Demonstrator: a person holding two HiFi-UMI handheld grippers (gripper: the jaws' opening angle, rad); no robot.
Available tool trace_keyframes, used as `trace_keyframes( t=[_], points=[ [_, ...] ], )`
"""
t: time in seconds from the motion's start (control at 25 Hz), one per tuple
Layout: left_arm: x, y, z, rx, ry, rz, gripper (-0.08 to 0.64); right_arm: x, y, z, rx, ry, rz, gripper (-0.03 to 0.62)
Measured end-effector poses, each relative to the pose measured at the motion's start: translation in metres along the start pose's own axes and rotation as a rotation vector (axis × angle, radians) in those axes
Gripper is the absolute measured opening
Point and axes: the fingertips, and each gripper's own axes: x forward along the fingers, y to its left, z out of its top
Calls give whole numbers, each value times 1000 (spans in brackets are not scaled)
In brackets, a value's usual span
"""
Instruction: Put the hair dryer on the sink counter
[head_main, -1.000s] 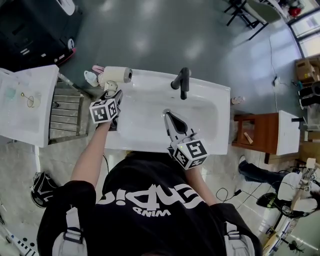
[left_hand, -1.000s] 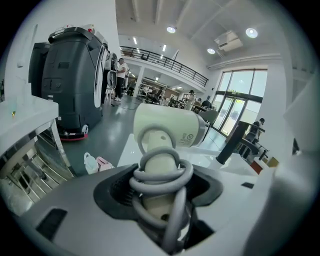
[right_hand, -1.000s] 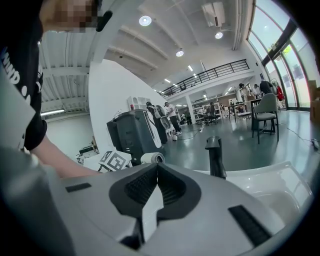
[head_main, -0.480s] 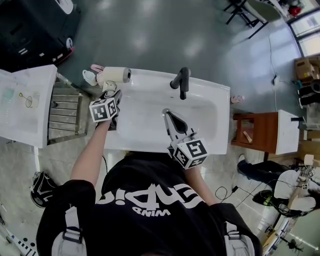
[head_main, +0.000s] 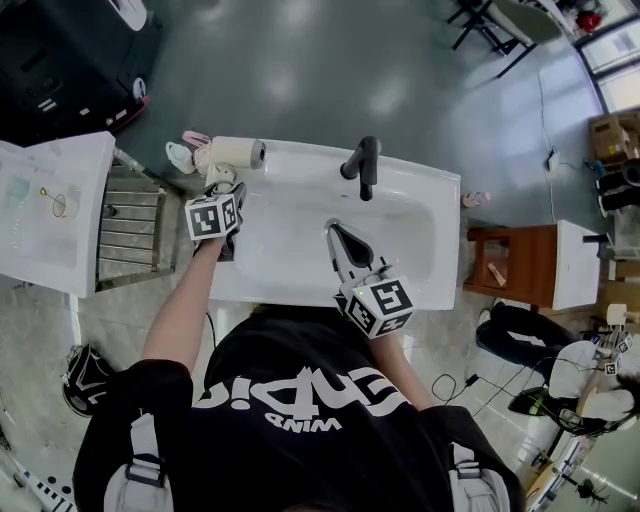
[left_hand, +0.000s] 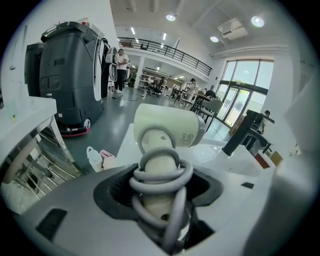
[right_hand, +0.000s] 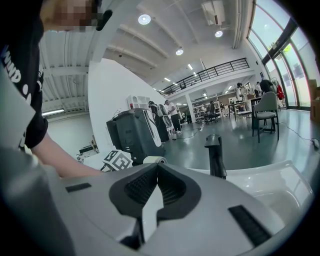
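A cream hair dryer (head_main: 237, 152) with a grey cord wound round its handle is over the far left corner of the white sink counter (head_main: 420, 190). My left gripper (head_main: 223, 180) is shut on that handle. In the left gripper view the dryer (left_hand: 167, 131) stands upright between the dark pads (left_hand: 117, 187), barrel pointing right. I cannot tell whether it touches the counter. My right gripper (head_main: 331, 229) hangs over the basin, shut and with nothing in it. Its tips (right_hand: 156, 167) meet in the right gripper view.
A black faucet (head_main: 362, 163) stands at the counter's back edge, right of the dryer. Left of the sink are a metal rack (head_main: 130, 225) and a white cabinet (head_main: 50, 210). Small bottles (head_main: 185, 152) sit on the floor behind. A wooden stool (head_main: 510, 265) stands to the right.
The left gripper and the hair dryer have edged slightly farther in over the counter's corner. The right gripper has not moved.
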Motion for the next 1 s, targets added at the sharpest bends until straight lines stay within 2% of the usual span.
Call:
trace_keyframes(
  t=[0.16,0.64,1.0],
  points=[
    [2,-1,-3,16,36,8,276,-2,0,-2,2,3,-1,20],
    [5,1,-3,-2,83,37,276,1,6,-5,14,7,20,18],
    [8,1,-6,55,112,102,276,-1,10,-9,16,12,30,18]
  ],
)
